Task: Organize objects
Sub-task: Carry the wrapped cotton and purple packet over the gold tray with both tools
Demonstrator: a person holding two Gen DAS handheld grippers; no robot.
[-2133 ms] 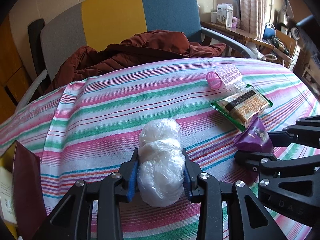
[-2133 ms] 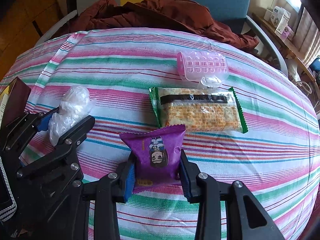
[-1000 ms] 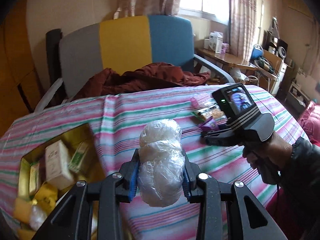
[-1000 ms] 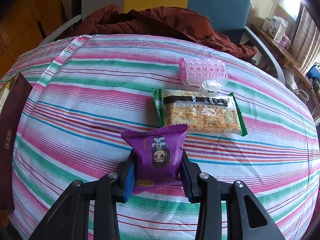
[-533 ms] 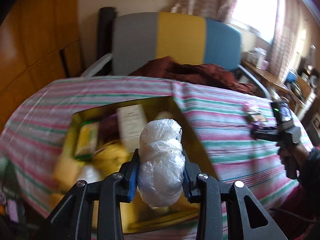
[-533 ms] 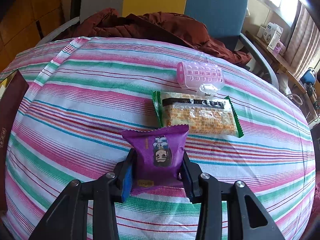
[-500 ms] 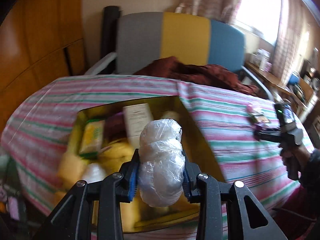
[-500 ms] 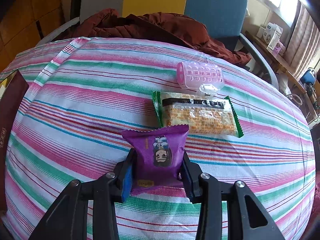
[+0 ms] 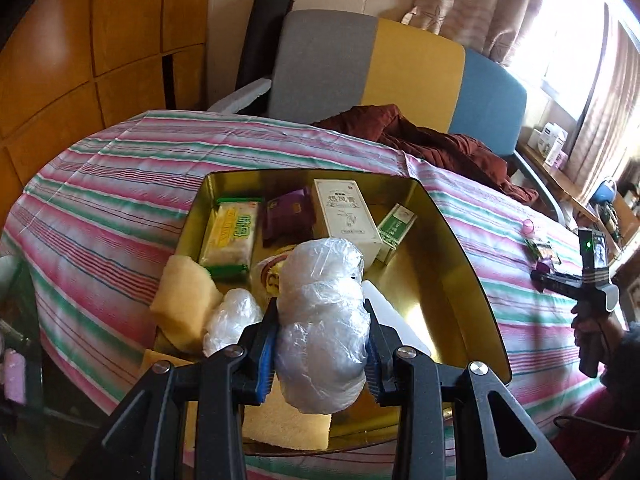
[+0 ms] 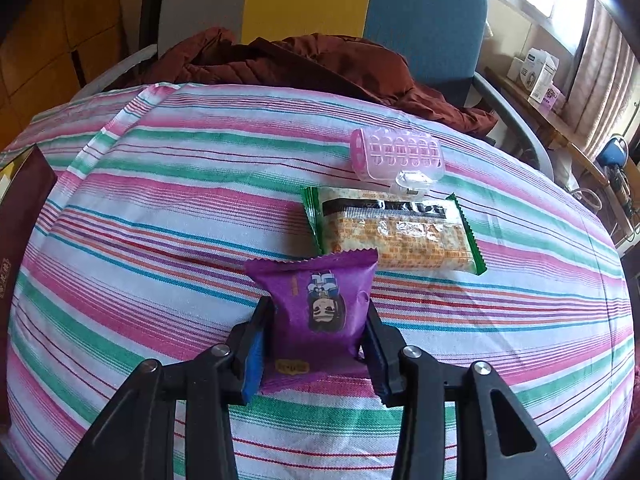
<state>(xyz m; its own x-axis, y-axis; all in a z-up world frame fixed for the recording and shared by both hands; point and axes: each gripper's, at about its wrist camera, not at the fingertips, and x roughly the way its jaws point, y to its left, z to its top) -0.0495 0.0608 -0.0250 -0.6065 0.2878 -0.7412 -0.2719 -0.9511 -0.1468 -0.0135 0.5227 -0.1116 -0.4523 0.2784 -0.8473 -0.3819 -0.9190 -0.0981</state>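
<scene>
My left gripper [image 9: 320,344] is shut on a white bundle wrapped in clear plastic [image 9: 320,312], held above the near part of an open gold tin [image 9: 452,280]. The tin rests on the striped tablecloth [image 9: 120,184]. In the right wrist view, a purple snack packet [image 10: 320,300] lies on the cloth between the jaws of my right gripper [image 10: 316,344]. Those jaws are opening, and the pads stand beside the packet's edges. Just beyond it are a green-edged cracker packet [image 10: 396,232] and a pink hair roller [image 10: 396,154].
The tin holds a white box [image 9: 344,216], a yellow-green packet [image 9: 232,232], a yellow sponge [image 9: 184,300] and another wrapped bundle [image 9: 232,320]. A brown jacket [image 10: 300,64] lies on the chair behind the table. The dark red lid [image 10: 20,216] is at the left.
My left gripper has carried the bundle leftward from over the cloth to above the tin and come closer to it. The right gripper's jaws have widened slightly around the purple packet.
</scene>
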